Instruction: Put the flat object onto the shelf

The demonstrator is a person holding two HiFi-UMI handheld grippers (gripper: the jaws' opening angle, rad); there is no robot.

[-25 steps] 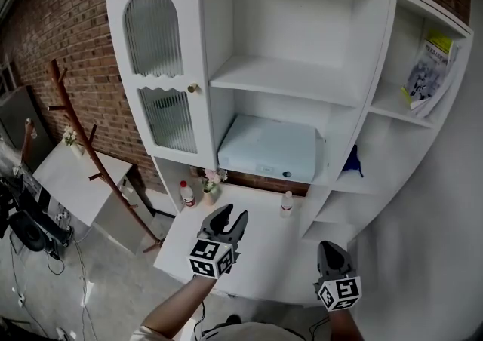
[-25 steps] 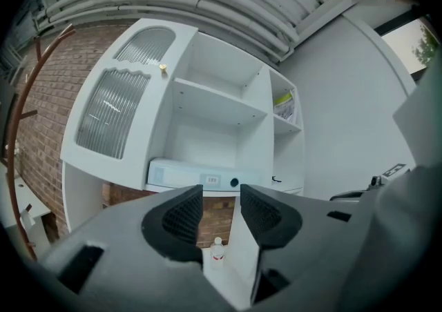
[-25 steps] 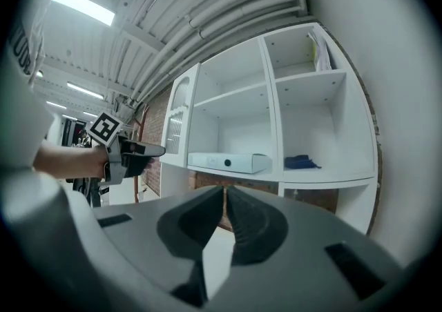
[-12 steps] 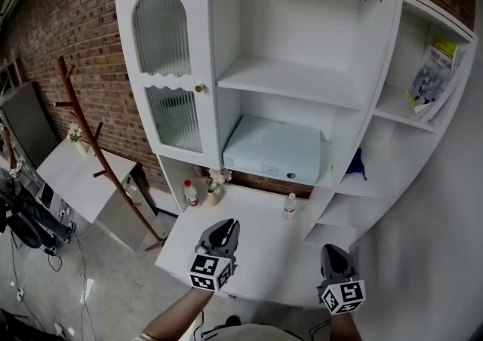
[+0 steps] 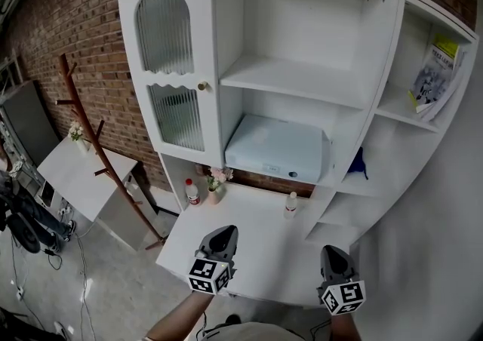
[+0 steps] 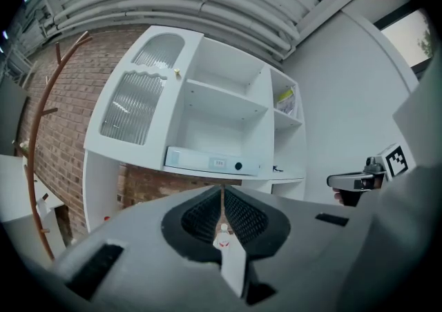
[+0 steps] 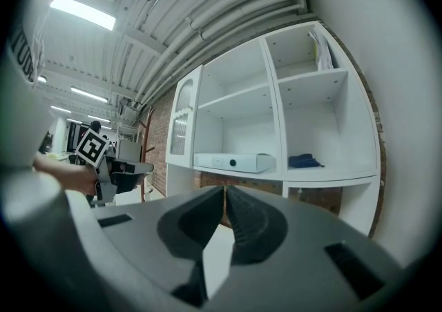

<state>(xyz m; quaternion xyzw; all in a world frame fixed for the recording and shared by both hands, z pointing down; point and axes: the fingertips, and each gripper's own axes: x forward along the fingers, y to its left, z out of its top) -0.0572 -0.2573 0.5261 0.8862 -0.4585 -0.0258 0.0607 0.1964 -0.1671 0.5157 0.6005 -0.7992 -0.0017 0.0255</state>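
Left tongs [image 5: 220, 235] now shut above tabletop [image 5: 264, 220].

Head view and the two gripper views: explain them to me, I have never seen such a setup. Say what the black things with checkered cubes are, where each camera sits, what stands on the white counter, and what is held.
There is no robot here. A person holds a tool in each hand: the left tongs and the right tongs. The checkered cubes are part of them. The head view comes from a camera on the person's head, looking steeply down. The other two pictures come from cameras riding on the tongs, looking along their jaws. Both tongs are shut and hold nothing. On the white counter stand a white-and-red bottle, a small vase of flowers and a small clear bottle. A flat pale box lies in the white cabinet above.
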